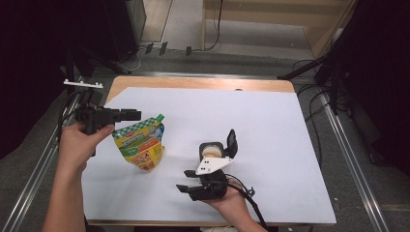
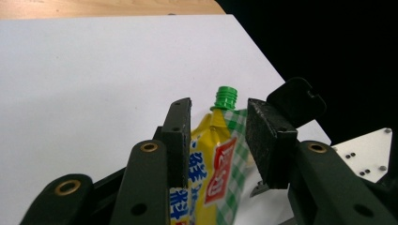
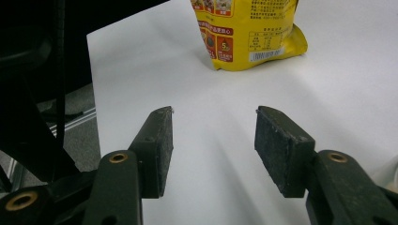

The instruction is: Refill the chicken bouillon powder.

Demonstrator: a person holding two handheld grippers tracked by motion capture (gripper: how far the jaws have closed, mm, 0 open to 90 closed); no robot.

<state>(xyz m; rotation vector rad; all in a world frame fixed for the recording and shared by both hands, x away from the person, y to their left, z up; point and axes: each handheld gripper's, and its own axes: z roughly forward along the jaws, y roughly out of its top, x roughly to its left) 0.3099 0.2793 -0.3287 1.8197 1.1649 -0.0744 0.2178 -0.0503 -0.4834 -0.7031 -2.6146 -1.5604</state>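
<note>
yellow spouted pouch (image 1: 141, 145) stood upright on the white sheet (image 1: 270, 125), toward the left edge of the bench (image 1: 193, 82), roughly midway between near and far edges. green cap (image 2: 225, 97) at the top, green-checked band under it, red label panel on the front. in the right gripper view its lower back panel with the barcode sat flat on the sheet.

left hand-held gripper (image 1: 126, 115) was held level just left of the pouch top, at cap height. in the left gripper view the jaws stood apart with the pouch neck seen between them; left pad looked close to or against the pouch, right pad clear of it, so no clamp.

right hand-held gripper (image 1: 186, 180) sat near the near edge, right of the pouch and apart from it. jaws apart, nothing between them, just bare sheet under the pads.

small dark container (image 1: 212, 151) with a hinged lid flipped open stood just beyond the right hand-held gripper, pale contents visible inside.
</note>
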